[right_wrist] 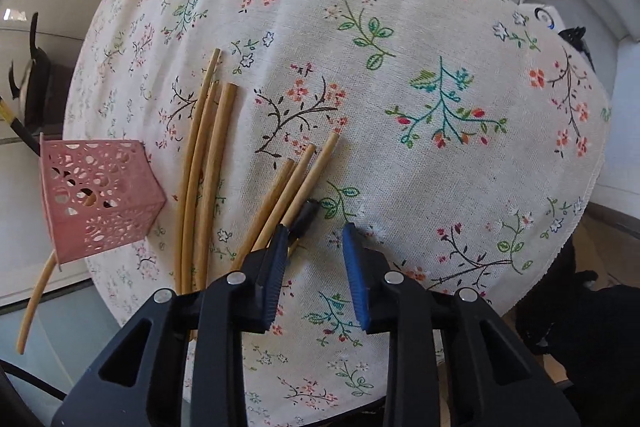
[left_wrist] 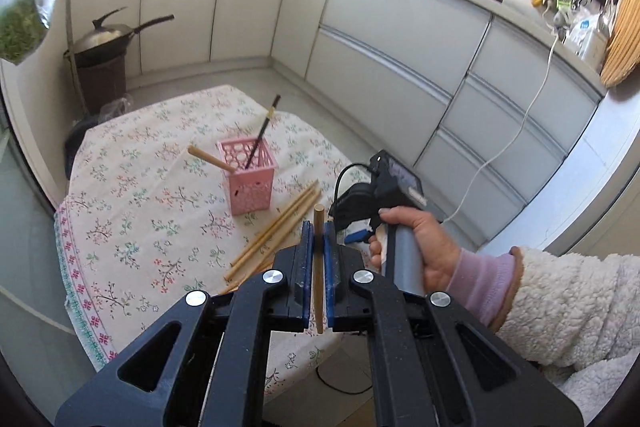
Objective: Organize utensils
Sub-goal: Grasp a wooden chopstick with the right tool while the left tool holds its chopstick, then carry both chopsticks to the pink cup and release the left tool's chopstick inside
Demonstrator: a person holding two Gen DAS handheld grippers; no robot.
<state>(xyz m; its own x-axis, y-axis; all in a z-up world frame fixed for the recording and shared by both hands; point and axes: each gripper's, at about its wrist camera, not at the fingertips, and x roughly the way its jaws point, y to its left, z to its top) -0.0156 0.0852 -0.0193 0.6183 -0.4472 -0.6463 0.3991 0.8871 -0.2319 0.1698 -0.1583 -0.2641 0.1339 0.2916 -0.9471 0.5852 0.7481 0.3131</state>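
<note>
Left tongs (left_wrist: 318, 243) are closed on one bamboo chopstick (left_wrist: 318, 267), its long axis running up the frame between the blue pads; the pink holder (left_wrist: 250, 181), perforated plastic, stands up and left of them. Right tongs (right_wrist: 316, 247) hover half open and empty above the floral cloth (right_wrist: 400, 67), with smooth round loose chopsticks (right_wrist: 296, 183) just left of them.
</note>
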